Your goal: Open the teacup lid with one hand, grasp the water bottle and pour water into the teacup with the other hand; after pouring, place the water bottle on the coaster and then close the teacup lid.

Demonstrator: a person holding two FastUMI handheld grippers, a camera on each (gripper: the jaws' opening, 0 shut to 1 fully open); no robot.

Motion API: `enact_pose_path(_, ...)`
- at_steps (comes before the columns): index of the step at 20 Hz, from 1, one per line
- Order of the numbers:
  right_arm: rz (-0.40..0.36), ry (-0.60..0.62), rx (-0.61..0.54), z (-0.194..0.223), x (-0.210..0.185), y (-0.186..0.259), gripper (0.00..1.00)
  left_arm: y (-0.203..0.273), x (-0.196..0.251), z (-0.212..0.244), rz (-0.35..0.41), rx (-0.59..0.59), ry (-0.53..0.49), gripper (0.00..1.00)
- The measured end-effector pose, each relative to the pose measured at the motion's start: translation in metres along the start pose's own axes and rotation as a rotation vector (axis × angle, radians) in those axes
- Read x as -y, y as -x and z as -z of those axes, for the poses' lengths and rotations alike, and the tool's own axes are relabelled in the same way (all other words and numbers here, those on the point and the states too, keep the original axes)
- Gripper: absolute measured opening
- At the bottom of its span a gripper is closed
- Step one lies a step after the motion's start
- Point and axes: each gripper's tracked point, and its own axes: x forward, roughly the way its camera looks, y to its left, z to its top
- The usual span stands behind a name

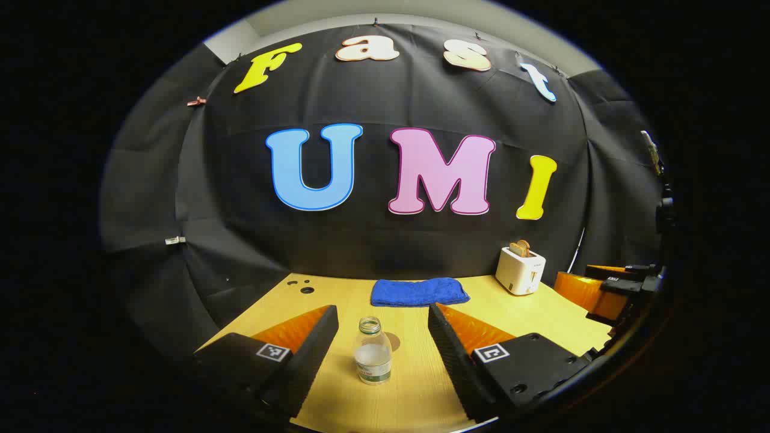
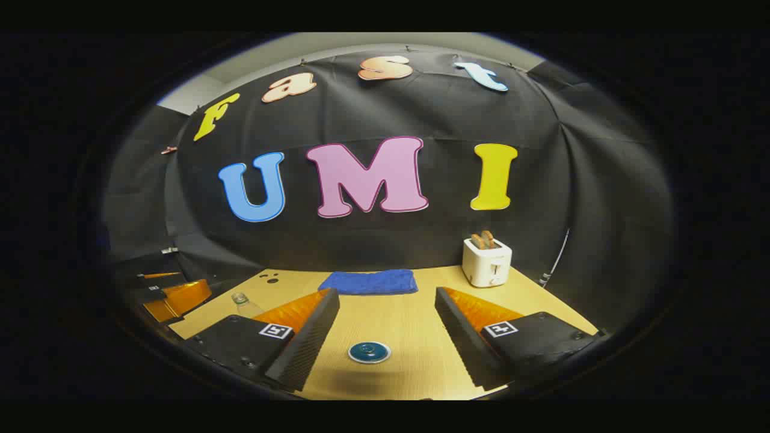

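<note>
A clear, uncapped water bottle (image 1: 373,352), part full, stands upright on the wooden table (image 1: 415,391). It is between the fingers of my left gripper (image 1: 382,308), which is open and not touching it. A small brownish disc (image 1: 393,341) lies just behind the bottle; I cannot tell whether it is the coaster or a shadow. In the right gripper view, a round dark-blue teacup lid (image 2: 369,352) with a pale rim sits below and between the fingers of my right gripper (image 2: 387,293), which is open. The cup under the lid is hidden. The bottle (image 2: 242,302) peeks out behind one finger.
A folded blue towel (image 1: 419,292) lies at the back of the table, and a white toaster (image 1: 520,270) with toast stands at the back right. Small dark holes (image 1: 307,289) mark the table's back left. The other gripper (image 1: 607,288) shows at the right edge.
</note>
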Motion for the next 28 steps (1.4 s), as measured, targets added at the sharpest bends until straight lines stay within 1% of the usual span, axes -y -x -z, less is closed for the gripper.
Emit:
enact_pose_path(4,-0.017,0.001,-0.001,0.005,-0.003,-0.001,0.99,-0.002,-0.007,0.005,-0.01,0.001,-0.009,0.95)
enact_pose_path(9,-0.018,0.006,-0.001,0.01,-0.005,-0.011,0.99,0.003,-0.016,0.019,-0.015,-0.029,-0.01,0.95)
enact_pose_path(12,-0.044,0.022,-0.023,0.023,-0.016,-0.018,0.99,0.006,-0.021,0.027,-0.015,-0.051,-0.035,0.95)
enact_pose_path(17,-0.073,0.052,-0.051,0.041,-0.031,-0.024,0.99,0.006,-0.02,0.036,0.016,-0.066,-0.072,0.95)
enact_pose_path(20,-0.075,0.056,-0.062,0.055,-0.035,-0.03,0.99,-0.001,-0.023,0.05,0.024,-0.094,-0.068,0.95)
enact_pose_path(21,-0.069,0.058,-0.068,0.061,-0.032,-0.034,0.99,-0.004,-0.024,0.054,0.023,-0.104,-0.06,0.96)
enact_pose_path(22,-0.063,0.058,-0.075,0.069,-0.03,-0.039,0.99,-0.007,-0.027,0.059,0.02,-0.114,-0.05,0.92)
enact_pose_path(23,-0.051,0.058,-0.082,0.077,-0.029,-0.044,0.99,-0.01,-0.031,0.065,0.017,-0.124,-0.04,0.96)
enact_pose_path(27,-0.033,0.052,-0.145,0.126,-0.028,-0.072,0.99,-0.027,-0.045,0.099,-0.005,-0.166,-0.039,0.95)
enact_pose_path(28,-0.027,0.061,-0.159,0.139,-0.028,-0.079,0.95,-0.031,-0.05,0.11,-0.01,-0.177,-0.038,0.96)
